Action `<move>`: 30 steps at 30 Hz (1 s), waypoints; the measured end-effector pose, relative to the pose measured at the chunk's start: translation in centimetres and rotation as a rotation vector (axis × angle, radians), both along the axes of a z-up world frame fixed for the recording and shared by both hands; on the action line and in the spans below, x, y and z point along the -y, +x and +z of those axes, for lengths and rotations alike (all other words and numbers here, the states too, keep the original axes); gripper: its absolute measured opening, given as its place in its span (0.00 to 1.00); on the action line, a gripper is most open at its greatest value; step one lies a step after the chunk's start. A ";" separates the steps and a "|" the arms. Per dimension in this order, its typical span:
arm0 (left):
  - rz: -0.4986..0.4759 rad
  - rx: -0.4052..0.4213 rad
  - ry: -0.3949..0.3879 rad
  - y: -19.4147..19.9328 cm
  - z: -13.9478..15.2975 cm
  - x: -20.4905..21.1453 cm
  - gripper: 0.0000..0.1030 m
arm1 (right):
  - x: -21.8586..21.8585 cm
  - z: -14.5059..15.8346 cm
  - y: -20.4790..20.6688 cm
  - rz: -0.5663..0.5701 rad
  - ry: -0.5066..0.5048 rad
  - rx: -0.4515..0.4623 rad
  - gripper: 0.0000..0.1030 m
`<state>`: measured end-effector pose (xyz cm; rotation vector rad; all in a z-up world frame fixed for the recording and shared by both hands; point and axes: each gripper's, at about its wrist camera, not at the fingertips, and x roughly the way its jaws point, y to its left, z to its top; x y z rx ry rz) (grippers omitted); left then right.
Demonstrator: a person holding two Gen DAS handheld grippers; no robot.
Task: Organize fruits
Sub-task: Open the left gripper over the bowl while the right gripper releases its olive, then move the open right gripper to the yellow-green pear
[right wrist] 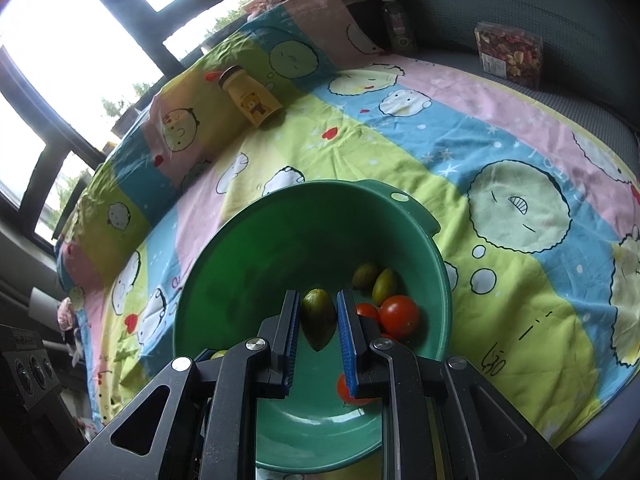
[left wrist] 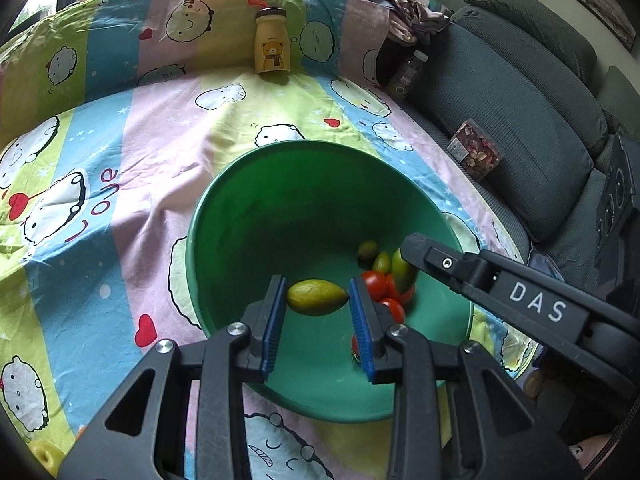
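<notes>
A green plastic bowl point(left wrist: 256, 216) point(right wrist: 248, 264) sits on a cartoon-print sheet. On its bottom lie small green oval fruits point(left wrist: 367, 250) point(right wrist: 366, 274) and red tomatoes point(left wrist: 376, 284) point(right wrist: 400, 316). My left gripper point(left wrist: 318, 286) hangs over the bowl, its blue pads shut on the two ends of a yellow-green oval fruit point(left wrist: 317, 298). My right gripper point(right wrist: 318, 296) is also above the bowl, shut on the sides of a darker green oval fruit point(right wrist: 318, 322). In the left wrist view the right gripper point(left wrist: 412, 250) reaches in from the right, over the pile.
A yellow bear-print bottle point(left wrist: 272, 40) point(right wrist: 250, 98) stands at the sheet's far side. A clear bottle point(left wrist: 406, 72) and a box of dried snacks point(left wrist: 474, 154) point(right wrist: 508, 54) rest on the grey sofa point(left wrist: 540, 120). A yellow fruit point(left wrist: 44, 456) lies at the near left.
</notes>
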<state>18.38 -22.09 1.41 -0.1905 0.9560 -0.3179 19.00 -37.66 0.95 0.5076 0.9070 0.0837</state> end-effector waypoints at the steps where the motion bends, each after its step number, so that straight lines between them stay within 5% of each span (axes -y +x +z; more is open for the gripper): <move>1: 0.003 0.001 -0.014 0.0 0.1 -0.1 0.31 | 0.0 0.1 0.0 0.000 0.006 0.002 0.20; 5: 0.017 0.015 -0.031 -0.3 0.8 -0.6 0.37 | -0.2 0.3 -0.2 0.005 0.003 0.005 0.28; 7: 0.019 0.024 -0.041 -0.8 1.3 -1.2 0.46 | -0.3 0.5 -0.3 0.007 0.001 0.015 0.45; 15: 0.202 0.085 -0.016 -5.4 4.0 -8.0 0.70 | -2.6 2.2 -1.4 0.096 0.007 0.073 0.52; 20: 0.416 0.091 0.067 -9.9 4.3 -14.0 0.73 | -6.7 3.0 -2.0 0.250 0.008 0.084 0.55; 26: 0.576 -0.025 -0.015 -15.1 1.7 -19.8 0.75 | -14.0 3.4 -3.8 0.527 0.021 0.091 0.55; 30: 0.634 -0.048 0.032 -17.4 0.6 -20.8 0.75 | -19.4 2.2 -4.9 0.723 0.037 0.043 0.55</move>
